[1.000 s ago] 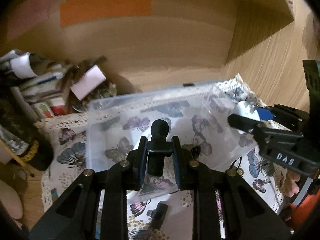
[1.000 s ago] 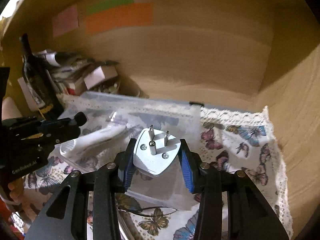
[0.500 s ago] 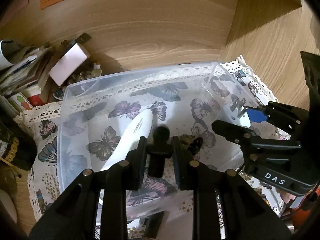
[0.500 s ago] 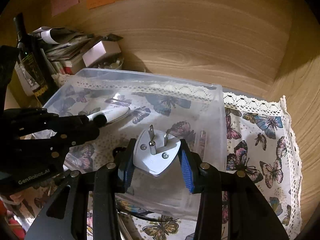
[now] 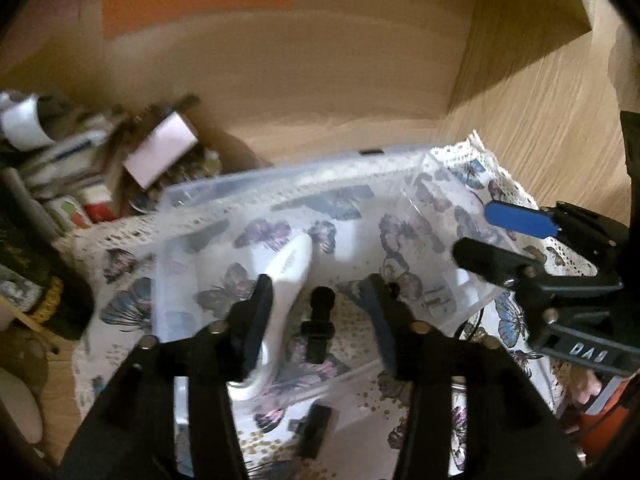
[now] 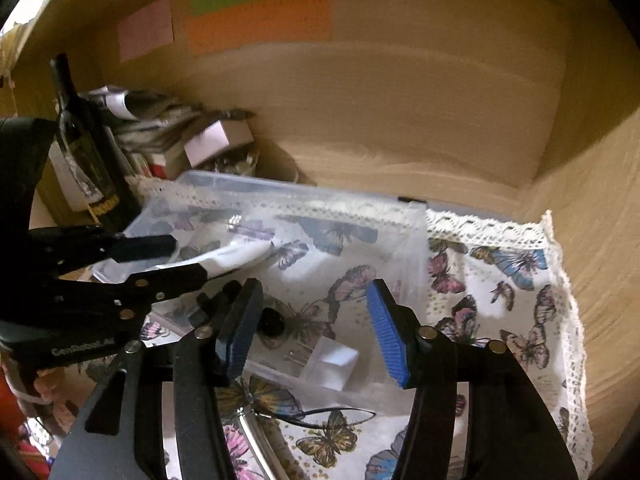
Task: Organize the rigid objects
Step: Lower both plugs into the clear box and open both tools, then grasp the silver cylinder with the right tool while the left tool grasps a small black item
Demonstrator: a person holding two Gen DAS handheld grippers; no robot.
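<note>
Grippers over the clear bin [image 5: 192, 200], both jaws just opened.
Left wrist view: my left gripper [image 5: 320, 300] gapes, black mount [image 5: 320, 320] lying lengthwise mid-frame between the fingers. Right wrist view: my right gripper [image 6: 316, 320] empty, white plug [image 6: 328, 362] in the bin just below.

Clear plastic bin [image 6: 224, 184]; white cloth [image 6: 516, 264] with butterfly print; white plug [image 6: 332, 364]; blue gripper pads [image 6: 386, 336]; orange note [image 6: 260, 20].
</note>
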